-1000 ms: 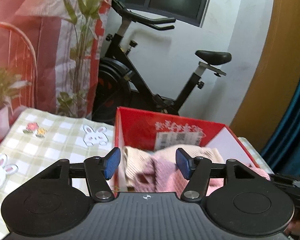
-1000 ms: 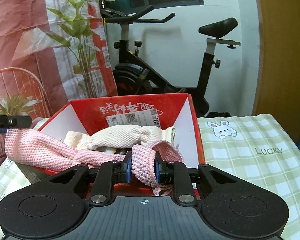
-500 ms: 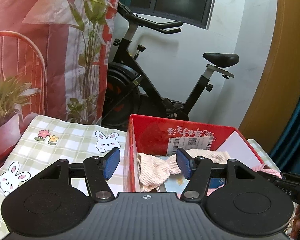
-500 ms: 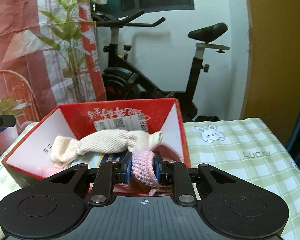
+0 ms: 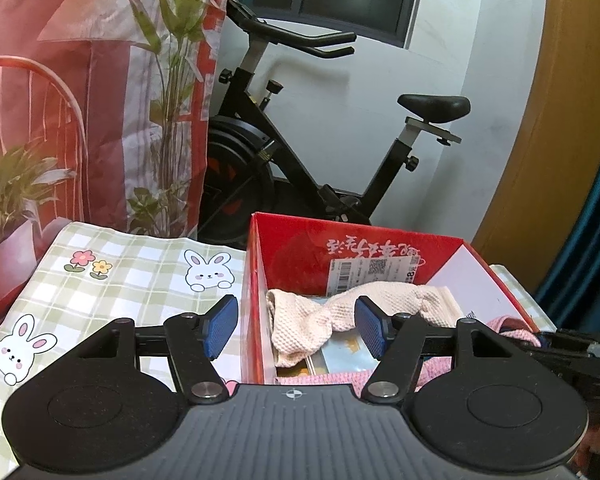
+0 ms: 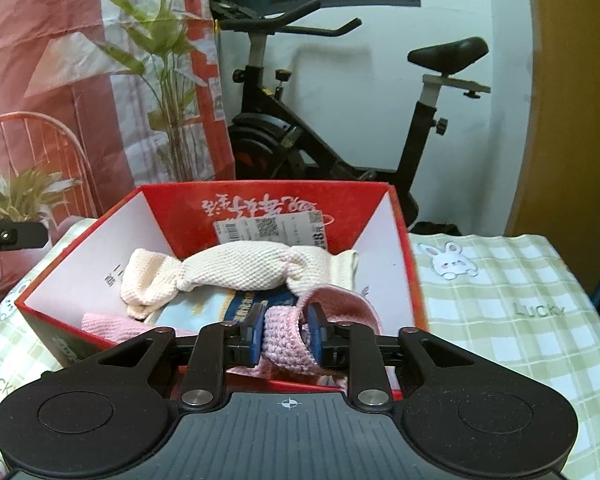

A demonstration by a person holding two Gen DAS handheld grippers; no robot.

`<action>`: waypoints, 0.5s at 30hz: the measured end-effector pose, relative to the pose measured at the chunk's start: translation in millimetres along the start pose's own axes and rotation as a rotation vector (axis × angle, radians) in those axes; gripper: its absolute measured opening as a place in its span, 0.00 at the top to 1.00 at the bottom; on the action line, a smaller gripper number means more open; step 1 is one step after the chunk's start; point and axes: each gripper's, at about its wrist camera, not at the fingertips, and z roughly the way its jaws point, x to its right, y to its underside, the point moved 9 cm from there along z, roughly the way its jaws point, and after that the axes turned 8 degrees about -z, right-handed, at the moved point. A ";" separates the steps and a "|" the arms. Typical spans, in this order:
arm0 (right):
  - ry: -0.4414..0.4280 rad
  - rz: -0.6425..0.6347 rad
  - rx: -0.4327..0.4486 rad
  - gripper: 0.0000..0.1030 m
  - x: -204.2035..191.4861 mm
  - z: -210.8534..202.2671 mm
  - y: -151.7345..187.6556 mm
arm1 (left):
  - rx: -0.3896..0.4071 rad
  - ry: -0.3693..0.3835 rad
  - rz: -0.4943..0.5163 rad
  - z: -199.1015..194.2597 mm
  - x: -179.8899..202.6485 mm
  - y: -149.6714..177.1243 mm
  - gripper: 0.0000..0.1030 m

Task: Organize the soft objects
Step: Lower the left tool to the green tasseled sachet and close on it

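The red box [image 6: 396, 240] is standing on the counter [image 6: 520, 300], which is covered with a green checked cloth, and it is used as the place where the soft things are collected. Two knitted cloths are counted in it: one cream cloth [image 6: 236, 268], twisted and lying across the middle of the box, and one pink cloth [image 6: 288, 336], of which the near end is hanging over the box rim at 6 o'clock in the right wrist view. One printed packet [image 6: 240, 304] is seen flat under them. The pink cloth is between the pads of the right claw [image 6: 286, 334], which is narrow and whose jaws are opening; the blue pads seem still to touch the fabric, so it is judged that the cloth is being let go into the box, because it is already lowered there. The left claw [image 5: 296, 326] is held wide with nothing between its pads, at the left wall of the box; in its view the cream cloth is at 1 o'clock behind it. Probably it is kept free for the next thing. Two claws are counted and one box.
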 end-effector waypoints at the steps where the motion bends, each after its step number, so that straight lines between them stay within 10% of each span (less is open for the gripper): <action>1: 0.014 -0.008 0.011 0.70 1.7 -3.1 -0.6 | -0.003 0.003 0.001 -0.5 -0.1 0.8 0.35; 7: 0.034 -0.059 0.073 0.44 5.8 -26.9 -1.3 | -0.027 0.022 0.008 -8.0 -2.1 8.7 0.35; 15: -0.004 -0.097 0.127 0.40 -7.6 -61.4 12.1 | -0.083 0.051 0.001 -22.0 -11.7 30.4 0.35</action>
